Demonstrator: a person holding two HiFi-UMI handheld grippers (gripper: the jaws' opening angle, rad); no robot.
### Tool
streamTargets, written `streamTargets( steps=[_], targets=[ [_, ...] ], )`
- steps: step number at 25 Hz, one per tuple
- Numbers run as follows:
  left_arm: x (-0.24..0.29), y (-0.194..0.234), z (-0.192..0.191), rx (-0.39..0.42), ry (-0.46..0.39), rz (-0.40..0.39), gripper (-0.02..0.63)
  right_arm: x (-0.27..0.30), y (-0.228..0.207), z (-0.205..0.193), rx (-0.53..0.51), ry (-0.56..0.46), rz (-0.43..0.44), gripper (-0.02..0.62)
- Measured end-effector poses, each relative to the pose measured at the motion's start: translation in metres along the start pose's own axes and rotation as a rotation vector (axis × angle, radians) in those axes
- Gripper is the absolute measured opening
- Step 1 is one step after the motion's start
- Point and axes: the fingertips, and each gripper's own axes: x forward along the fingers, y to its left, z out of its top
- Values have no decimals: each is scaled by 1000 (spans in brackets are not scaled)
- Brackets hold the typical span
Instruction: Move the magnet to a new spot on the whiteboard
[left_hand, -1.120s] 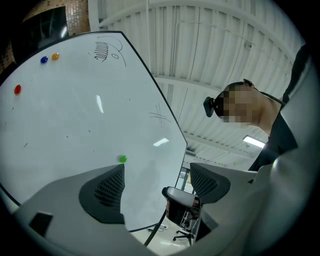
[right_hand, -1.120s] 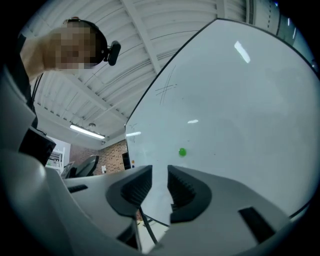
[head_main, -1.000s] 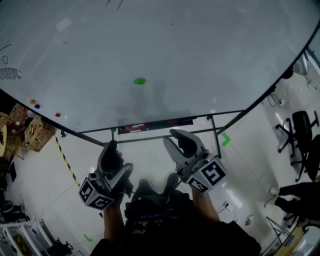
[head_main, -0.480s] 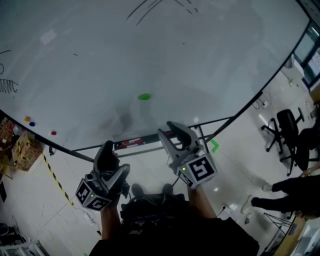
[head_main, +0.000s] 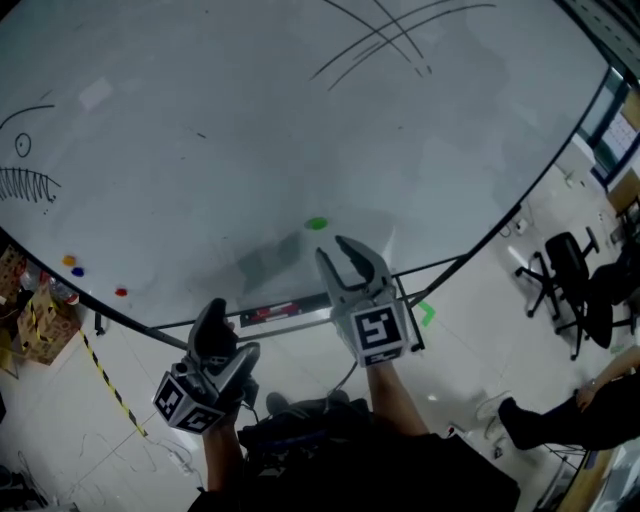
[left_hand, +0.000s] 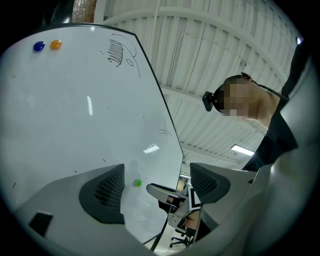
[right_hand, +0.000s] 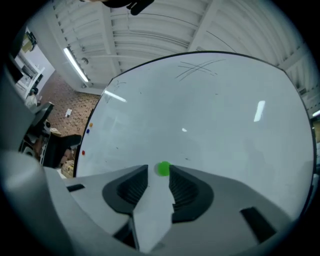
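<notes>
A small green magnet (head_main: 316, 223) sticks to the lower middle of the whiteboard (head_main: 250, 130). My right gripper (head_main: 340, 250) is open, its tips just below the magnet and a little apart from it. In the right gripper view the magnet (right_hand: 163, 169) sits right ahead of the narrow gap between the jaws of the right gripper (right_hand: 159, 172), nearest the right-hand tip. My left gripper (head_main: 222, 325) hangs lower left, below the board's edge, open and empty. The left gripper view shows the left gripper (left_hand: 156, 172) spread wide, with the magnet (left_hand: 137, 183) and the right gripper (left_hand: 170, 195) beyond it.
Orange (head_main: 68, 261), blue (head_main: 78, 271) and red (head_main: 121, 292) magnets sit at the board's lower left. Pen sketches mark its left and top. A marker tray (head_main: 285, 311) runs under the board. An office chair (head_main: 560, 265) and a person (head_main: 585, 410) are on the right, cardboard boxes (head_main: 35, 315) on the left.
My right gripper has risen toward the board and now has its tips just under the green magnet. The head view has tilted upward. The left gripper stayed low.
</notes>
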Motion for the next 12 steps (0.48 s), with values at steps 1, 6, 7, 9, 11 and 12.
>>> streamTargets(
  steps=[1,6,7,9,11,12],
  targets=[
    [-2,3,0,-10,1,0,405,5,-1,-1,-13,8,-16,164],
    [1,13,4,8,6,10,407,20,-5,-6,-85,51,-82,172],
    [0,14,3,-5,8,3,407,21,-7,-5,-90,51,-96,172],
    [-1,16,3,-20,9,-3,407,26,-10,-4,-102,48,-116,172],
    [0,18,3,-19,8,-3,407,31,-9,-4,-120,49,-123,172],
    [1,19,4,-15,7,-2,407,33,-9,-4,-134,49,-126,172]
  ],
)
